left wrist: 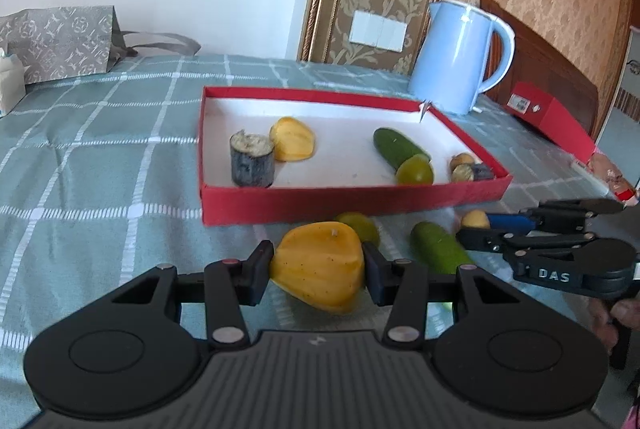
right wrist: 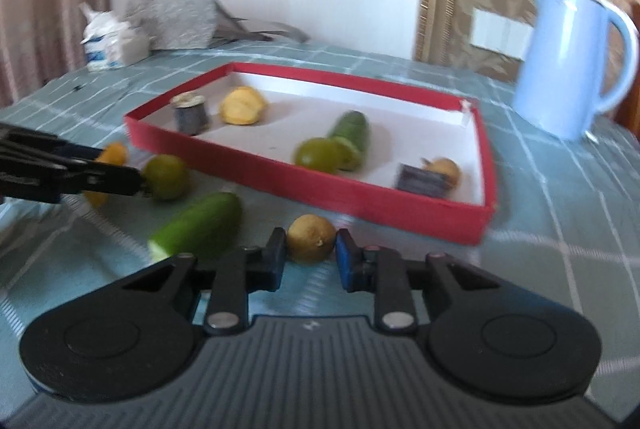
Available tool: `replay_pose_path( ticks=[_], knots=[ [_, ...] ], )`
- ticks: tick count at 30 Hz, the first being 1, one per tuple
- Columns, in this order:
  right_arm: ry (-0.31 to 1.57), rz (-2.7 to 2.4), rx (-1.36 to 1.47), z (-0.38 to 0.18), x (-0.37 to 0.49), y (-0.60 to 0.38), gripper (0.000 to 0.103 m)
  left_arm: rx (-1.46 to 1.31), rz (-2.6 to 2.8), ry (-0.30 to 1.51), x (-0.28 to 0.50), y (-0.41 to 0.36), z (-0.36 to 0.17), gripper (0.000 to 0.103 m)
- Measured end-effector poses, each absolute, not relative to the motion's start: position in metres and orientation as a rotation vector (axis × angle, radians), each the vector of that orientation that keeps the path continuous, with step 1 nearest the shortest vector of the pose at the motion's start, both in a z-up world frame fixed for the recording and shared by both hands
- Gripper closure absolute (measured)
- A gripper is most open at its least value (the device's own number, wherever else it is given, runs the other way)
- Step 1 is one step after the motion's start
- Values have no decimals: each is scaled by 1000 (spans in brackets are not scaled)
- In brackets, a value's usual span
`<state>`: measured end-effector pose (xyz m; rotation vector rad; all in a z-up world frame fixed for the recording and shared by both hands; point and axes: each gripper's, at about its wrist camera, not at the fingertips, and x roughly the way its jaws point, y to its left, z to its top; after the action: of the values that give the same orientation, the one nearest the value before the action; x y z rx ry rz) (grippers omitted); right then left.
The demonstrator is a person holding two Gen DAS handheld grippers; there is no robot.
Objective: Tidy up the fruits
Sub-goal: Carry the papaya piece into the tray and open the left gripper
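Your left gripper (left wrist: 318, 271) is clamped on a yellow fruit (left wrist: 318, 269), one pad pressed to each flank, and holds it just in front of the red box (left wrist: 344, 199). Your right gripper (right wrist: 311, 256) has closed on a small brown fruit (right wrist: 311, 238), and from its own view the pads look to be touching both sides of it; the picture is blurred, so judge the firmness of that grip by feel before you lift. To do this step well, raise each fruit straight up until it clears the near wall of the box, carry it over, and set it beside its own kind: another yellow fruit (left wrist: 292, 138) lies in the left part of the box, and the small brown ones (left wrist: 462, 161) sit in the right corner. Keep the two grippers apart as you cross the wall, since they are working close together here. A green round fruit (right wrist: 165, 176) and a cucumber piece (right wrist: 200, 223) lie on the checked cloth (left wrist: 100, 157) between the grippers, so mind you do not nudge them. Release low, so neither fruit rolls.
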<state>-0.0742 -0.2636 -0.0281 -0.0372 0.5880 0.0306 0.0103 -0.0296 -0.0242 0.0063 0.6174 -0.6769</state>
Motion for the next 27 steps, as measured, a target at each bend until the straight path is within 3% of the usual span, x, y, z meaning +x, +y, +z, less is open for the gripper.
replay_pose_path(
  ticks=[17,27],
  knots=[
    [506,-82,134,-26,-83,-302,78,33,-654,541,62,-87,26,56],
    [491,-73,180,-27,-82,-311,78,49,-605,621,105,-122,3,56]
  ],
)
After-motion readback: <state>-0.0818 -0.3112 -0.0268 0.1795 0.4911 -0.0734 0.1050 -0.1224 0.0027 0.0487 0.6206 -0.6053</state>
